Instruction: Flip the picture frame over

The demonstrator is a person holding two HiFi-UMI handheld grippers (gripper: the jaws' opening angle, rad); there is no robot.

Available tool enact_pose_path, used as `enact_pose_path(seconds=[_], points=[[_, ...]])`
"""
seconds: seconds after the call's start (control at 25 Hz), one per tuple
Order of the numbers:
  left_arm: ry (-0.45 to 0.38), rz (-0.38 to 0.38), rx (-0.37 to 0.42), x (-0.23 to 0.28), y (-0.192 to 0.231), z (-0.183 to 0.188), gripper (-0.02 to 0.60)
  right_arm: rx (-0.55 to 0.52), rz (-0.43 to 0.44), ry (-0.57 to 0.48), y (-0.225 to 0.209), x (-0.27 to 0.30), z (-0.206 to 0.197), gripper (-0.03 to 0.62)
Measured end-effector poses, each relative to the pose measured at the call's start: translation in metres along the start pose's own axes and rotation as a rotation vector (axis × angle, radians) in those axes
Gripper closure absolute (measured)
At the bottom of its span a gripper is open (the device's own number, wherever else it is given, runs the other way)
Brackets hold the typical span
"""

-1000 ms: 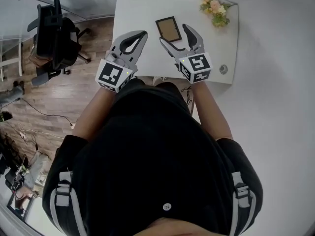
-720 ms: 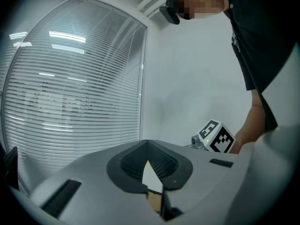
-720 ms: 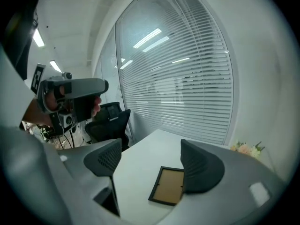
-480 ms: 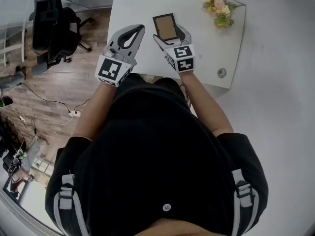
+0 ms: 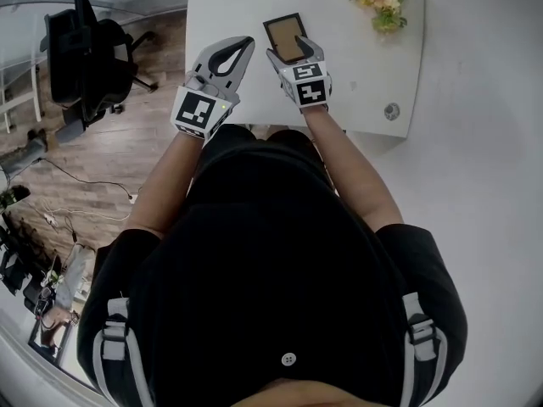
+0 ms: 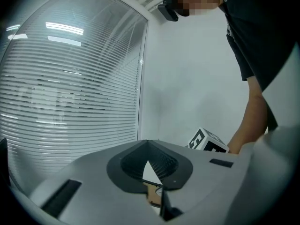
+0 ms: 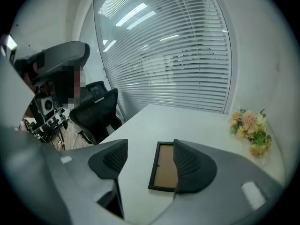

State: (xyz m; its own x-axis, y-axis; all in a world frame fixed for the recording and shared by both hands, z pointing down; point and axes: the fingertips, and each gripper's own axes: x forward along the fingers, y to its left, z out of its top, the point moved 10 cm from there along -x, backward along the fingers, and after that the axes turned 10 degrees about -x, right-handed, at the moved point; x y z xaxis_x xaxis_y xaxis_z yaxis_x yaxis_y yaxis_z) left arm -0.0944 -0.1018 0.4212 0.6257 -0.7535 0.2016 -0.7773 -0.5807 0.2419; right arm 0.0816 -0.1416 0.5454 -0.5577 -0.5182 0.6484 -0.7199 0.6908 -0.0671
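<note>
The picture frame lies flat on the white table, black rim around a brown panel. My right gripper hovers low over its near end. Its jaws have just been closing but stand apart: the right finger covers the frame's right edge, the left finger is over bare table left of it, and neither pad presses on the frame. My left gripper is shut and empty, held left of the frame; a sliver of the frame shows through its loop.
A small bunch of flowers stands at the table's far right corner. A round cable grommet is set in the near right of the top. A black office chair stands on the wooden floor to the left.
My right gripper has dropped forward onto the frame's near end and its jaws have narrowed. The left gripper has sunk a little and stays shut.
</note>
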Motion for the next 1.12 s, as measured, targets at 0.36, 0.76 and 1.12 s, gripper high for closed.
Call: enact_pose_path(seconds=[0.36,0.76,1.12], points=[[0.031,-0.065,-0.004,0.004,0.017,-0.018,0.574,0.038,-0.038,0.117,0.01,0.037,-0.021,0.321],[0.045,-0.072,-0.035,-0.001,0.033,-0.037,0.574,0.035,-0.075,0.215,0.016,0.064,-0.045,0.396],[0.068,-0.07,-0.061,-0.007,0.041,-0.054,0.574,0.058,-0.092,0.259,0.017,0.08,-0.059,0.419]])
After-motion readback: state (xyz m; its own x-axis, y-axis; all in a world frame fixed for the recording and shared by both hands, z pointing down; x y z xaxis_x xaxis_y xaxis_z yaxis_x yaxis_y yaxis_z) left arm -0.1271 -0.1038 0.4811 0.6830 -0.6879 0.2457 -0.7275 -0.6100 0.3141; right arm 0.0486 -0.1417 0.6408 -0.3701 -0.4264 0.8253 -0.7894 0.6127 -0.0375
